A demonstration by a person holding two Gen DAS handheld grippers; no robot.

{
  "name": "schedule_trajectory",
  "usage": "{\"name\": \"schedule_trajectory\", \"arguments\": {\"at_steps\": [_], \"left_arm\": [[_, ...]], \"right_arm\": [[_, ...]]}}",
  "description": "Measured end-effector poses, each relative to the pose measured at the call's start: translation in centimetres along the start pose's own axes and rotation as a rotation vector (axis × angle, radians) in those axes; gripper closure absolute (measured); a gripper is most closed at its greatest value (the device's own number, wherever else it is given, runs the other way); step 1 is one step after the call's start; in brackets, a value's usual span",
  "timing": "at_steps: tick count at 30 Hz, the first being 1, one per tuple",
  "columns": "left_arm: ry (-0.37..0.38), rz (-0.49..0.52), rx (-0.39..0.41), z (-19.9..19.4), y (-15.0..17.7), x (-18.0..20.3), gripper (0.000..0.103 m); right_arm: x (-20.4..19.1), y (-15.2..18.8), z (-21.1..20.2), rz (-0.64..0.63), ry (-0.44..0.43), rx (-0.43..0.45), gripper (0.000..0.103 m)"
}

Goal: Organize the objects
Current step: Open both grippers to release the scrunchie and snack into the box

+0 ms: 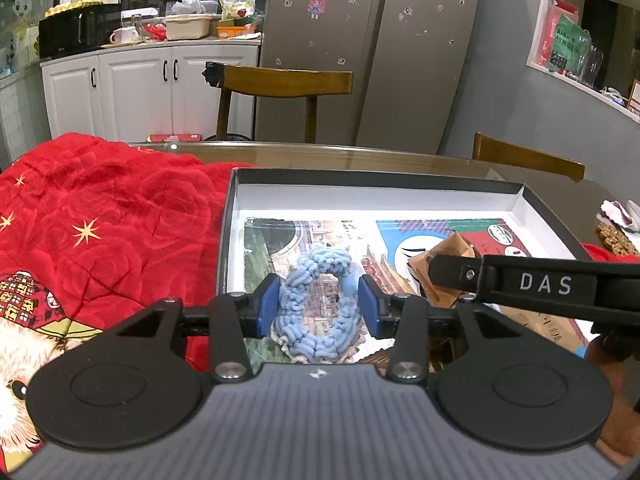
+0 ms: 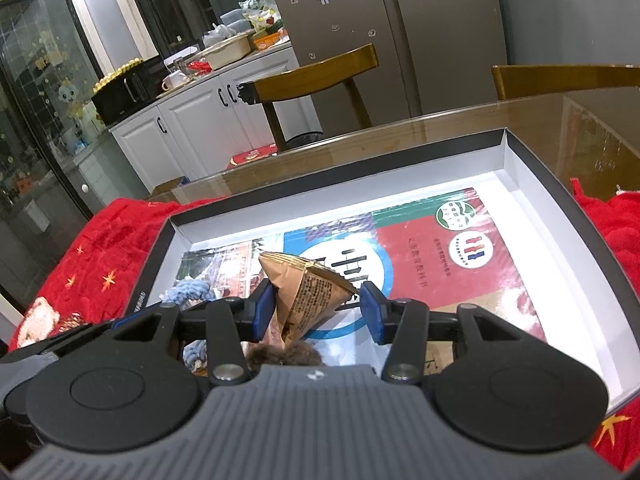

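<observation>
A shallow box [image 1: 230,216] fills mid-frame on the table, books lining its floor. Low centre, the blue scrunchie [image 1: 316,304] lies flat between the left tongs [image 1: 318,306], released. The right tongs [image 2: 318,308] straddle a brown snack packet [image 2: 308,296]; only the left pad touches it, so no grip.

White cabinets [image 1: 136,88], grey fridge [image 1: 320,52], wooden chair [image 1: 288,84].

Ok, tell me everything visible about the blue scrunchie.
The scrunchie is a pale blue ring of chunky, ruffled, yarn-like fabric with an open centre. It lies flat in the box, on a printed picture sheet, at the box's left side. The left gripper straddles it, pads beside its edges without visibly squeezing. In the right wrist view only bits show behind the gripper.
</observation>
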State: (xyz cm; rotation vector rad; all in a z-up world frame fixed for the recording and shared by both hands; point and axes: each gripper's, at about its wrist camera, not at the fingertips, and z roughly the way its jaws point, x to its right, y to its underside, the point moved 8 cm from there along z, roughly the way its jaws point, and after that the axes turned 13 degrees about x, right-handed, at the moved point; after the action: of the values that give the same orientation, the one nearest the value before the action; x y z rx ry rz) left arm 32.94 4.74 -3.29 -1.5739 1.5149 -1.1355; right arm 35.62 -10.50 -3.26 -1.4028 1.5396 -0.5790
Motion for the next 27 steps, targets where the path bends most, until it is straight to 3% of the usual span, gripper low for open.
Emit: {"name": "schedule_trajectory", "arguments": {"at_steps": [6,14,21,24,27], "left_arm": [[-0.02,-0.01,0.044,-1.0,-1.4,-0.5,0.038],[-0.009,-0.088,0.131,-3.9,-5.3,-2.1,0.034],[0.018,-0.062,0.216,-8.6,-9.0,-1.5,0.031],[0.059,-0.047,0.257,-11.4,-10.2,0.0,0.021],[0.116,-0.026,0.301,-14.7,-10.8,2.4,0.021]], "right_arm": [[0.1,-1.1,-1.0,0.035,-0.023,0.023,0.035],[-1.1,-4.4,-4.4,0.024,-0.066,0.13,0.029],[-1.7,-8.3,-10.7,0.024,-0.109,0.252,0.022],[-1.7,-9.2,-14.1,0.0,-0.115,0.311,0.017],[-1.0,-9.5,-17.4,-0.011,-0.114,0.345,0.016]]}}
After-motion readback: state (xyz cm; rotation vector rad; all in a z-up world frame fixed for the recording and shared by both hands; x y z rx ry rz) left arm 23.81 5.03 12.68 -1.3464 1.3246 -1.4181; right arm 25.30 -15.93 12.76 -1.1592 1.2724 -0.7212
